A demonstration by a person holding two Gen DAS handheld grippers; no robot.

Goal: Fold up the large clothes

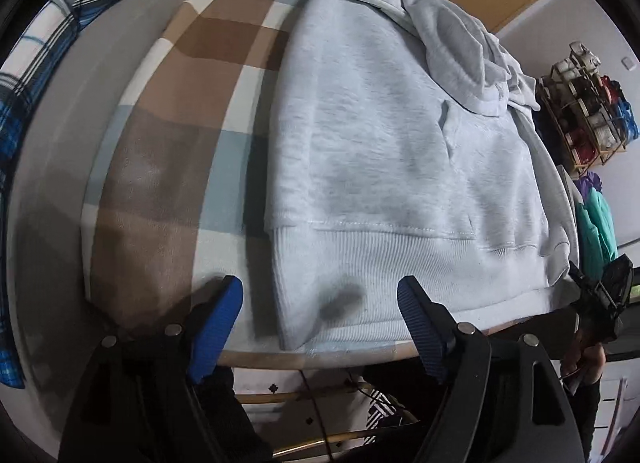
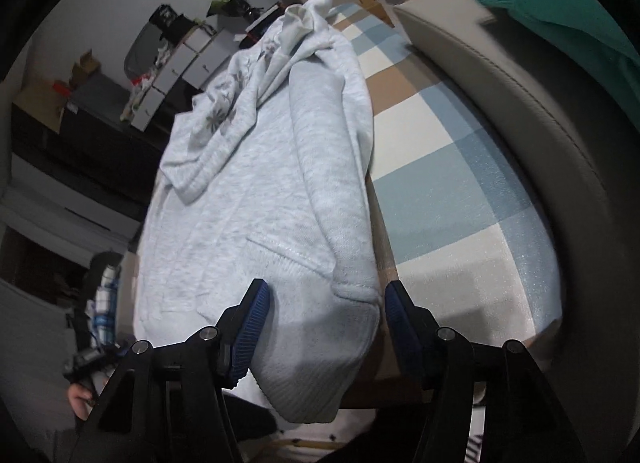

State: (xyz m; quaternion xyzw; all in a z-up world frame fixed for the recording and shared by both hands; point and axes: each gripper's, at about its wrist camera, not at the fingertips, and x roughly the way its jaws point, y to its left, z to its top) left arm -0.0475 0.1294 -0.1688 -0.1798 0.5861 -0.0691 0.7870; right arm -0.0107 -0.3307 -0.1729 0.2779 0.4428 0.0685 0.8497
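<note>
Your bench (image 1: 168,167) wears a brown, blue and cream checked cloth, with shelves of clutter along the walls behind. The pale grey hoodie (image 1: 384,151) lies flat on it, ribbed hem toward you. Your left gripper (image 1: 320,327) stands open over the hem's corner. Your right gripper (image 2: 326,327) is open too, its fingers (image 2: 250,327) straddling the folded-in sleeve cuff without pressing it.

hoodie (image 1: 384,151): pale grey fleecy knit cloth, matt, its hem band ribbed
blanket (image 1: 168,167) under the hoodie: soft napped cloth, checked brown, blue and cream
gripper pads (image 1: 218,327) by the hoodie's hem: blue ridged rubbery plastic on matt black arms
</note>
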